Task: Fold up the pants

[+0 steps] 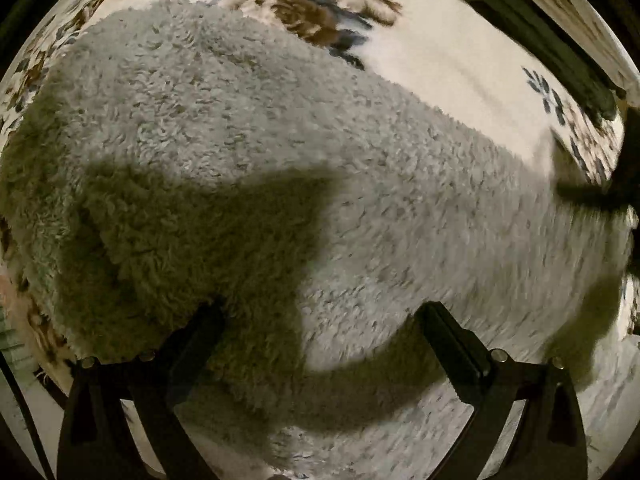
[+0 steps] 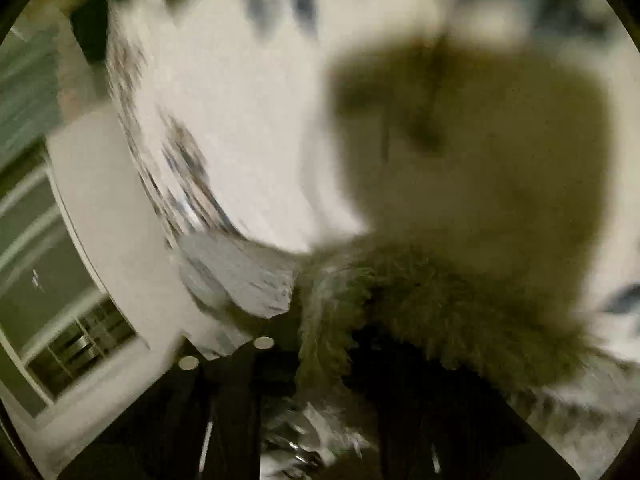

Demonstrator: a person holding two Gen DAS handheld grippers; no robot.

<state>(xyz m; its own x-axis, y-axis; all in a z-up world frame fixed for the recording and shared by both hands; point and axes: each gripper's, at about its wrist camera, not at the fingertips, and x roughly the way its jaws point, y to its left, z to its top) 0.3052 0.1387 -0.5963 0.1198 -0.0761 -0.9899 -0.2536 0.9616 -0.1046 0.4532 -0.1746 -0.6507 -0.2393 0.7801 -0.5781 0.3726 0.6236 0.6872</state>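
Observation:
The pants (image 1: 248,152) are thick, fluffy grey fleece and lie spread on a flowered bedspread (image 1: 460,64), filling most of the left wrist view. My left gripper (image 1: 320,320) is open just above the fleece, its black fingers (image 1: 452,340) wide apart with nothing between them. In the blurred right wrist view my right gripper (image 2: 320,340) is shut on a bunched fold of the fleece pants (image 2: 420,300), which covers its tips. The right gripper also shows as a dark shape at the right edge of the left wrist view (image 1: 592,196).
The bedspread (image 2: 240,120) is white with blue and brown flowers. A dark strip (image 1: 540,28) runs along the bed's far edge. A white wall and window frame (image 2: 60,260) show to the left in the right wrist view.

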